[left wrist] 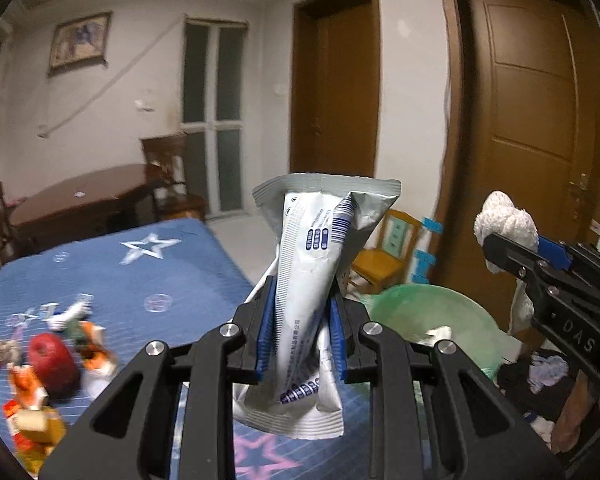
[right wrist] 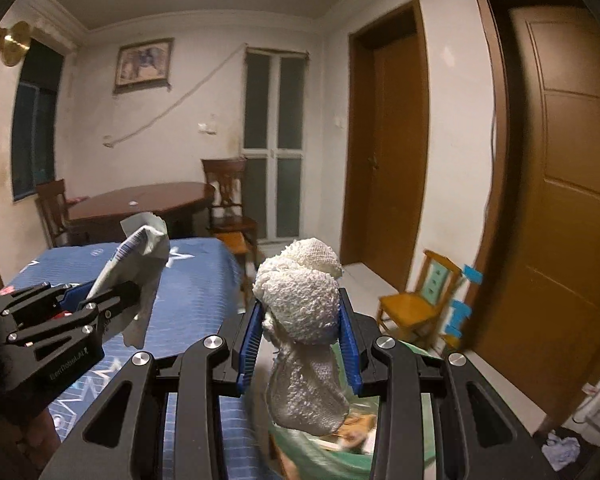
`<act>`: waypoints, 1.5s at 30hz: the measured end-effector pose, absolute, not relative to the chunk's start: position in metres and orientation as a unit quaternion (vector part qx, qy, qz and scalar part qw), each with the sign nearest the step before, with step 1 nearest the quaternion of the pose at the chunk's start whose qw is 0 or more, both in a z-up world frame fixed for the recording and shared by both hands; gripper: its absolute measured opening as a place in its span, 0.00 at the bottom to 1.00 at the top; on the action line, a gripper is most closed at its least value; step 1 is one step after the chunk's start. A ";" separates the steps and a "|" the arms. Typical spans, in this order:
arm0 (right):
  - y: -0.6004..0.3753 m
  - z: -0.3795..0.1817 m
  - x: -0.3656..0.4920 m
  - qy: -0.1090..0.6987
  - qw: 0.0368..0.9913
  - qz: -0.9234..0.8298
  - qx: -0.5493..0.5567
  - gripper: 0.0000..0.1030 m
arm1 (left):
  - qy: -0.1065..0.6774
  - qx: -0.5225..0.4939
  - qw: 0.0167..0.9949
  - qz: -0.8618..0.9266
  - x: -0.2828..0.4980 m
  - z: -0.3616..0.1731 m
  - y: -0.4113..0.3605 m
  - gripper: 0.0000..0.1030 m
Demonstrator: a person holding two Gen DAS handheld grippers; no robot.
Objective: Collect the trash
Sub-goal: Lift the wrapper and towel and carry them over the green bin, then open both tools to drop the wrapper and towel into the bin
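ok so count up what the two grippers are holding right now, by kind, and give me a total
Wrappers: 1, the grey and white wrapper, in the left gripper.
Cloths: 1, the white cloth, in the right gripper.
Total: 2 things held.

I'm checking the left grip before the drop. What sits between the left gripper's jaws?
A crumpled silver-white wrapper, clamped upright between the left gripper's blue-lined jaws; the left wrist view shows it best.
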State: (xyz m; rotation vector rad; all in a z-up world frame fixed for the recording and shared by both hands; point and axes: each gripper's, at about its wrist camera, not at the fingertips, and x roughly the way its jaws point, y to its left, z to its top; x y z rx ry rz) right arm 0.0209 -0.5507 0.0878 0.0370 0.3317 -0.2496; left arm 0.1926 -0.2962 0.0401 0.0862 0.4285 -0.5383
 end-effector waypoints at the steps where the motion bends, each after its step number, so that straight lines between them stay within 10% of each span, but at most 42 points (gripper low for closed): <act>1: -0.564 0.087 0.023 0.172 0.976 -0.131 0.021 0.35 | 0.217 0.043 0.937 -0.271 0.196 0.038 -0.304 0.22; 45: -0.733 -0.068 0.136 0.402 0.890 -0.134 0.169 0.35 | 0.440 0.125 0.829 -0.323 0.280 -0.075 -0.489 0.22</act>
